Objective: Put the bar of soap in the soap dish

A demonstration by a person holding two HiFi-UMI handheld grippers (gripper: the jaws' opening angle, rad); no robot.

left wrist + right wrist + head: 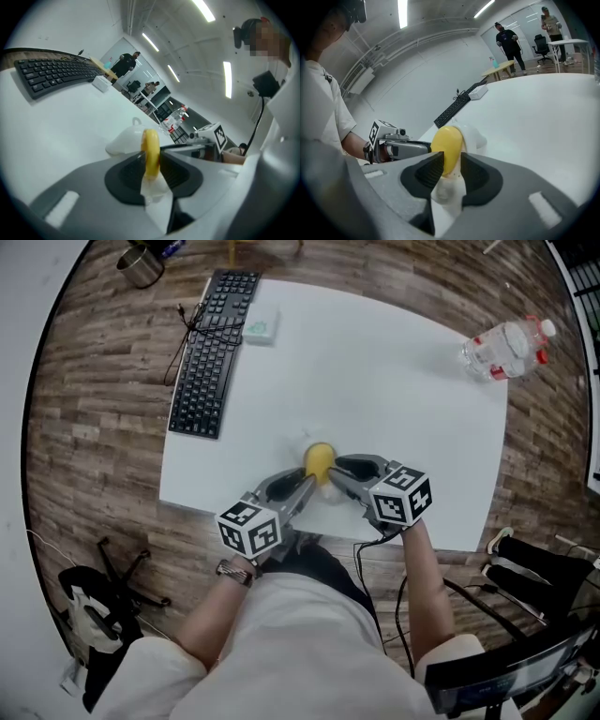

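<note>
Your left hand-held gripper (151,158) pinches the bar of soap (150,143) by the soap dish (123,143); right hand-held gripper (451,158) spread; placement pending.

You have a white table (394,427) in front of you. A black keyboard (211,357) lies along its left edge, with a small white-and-green box (262,327) just beside the keyboard's far end. A clear plastic bottle (504,348) lies on its side at the far right corner. The white soap dish (123,140) sits near the front edge.

Office – keyboard (214,352), white desk (375,390)
</note>
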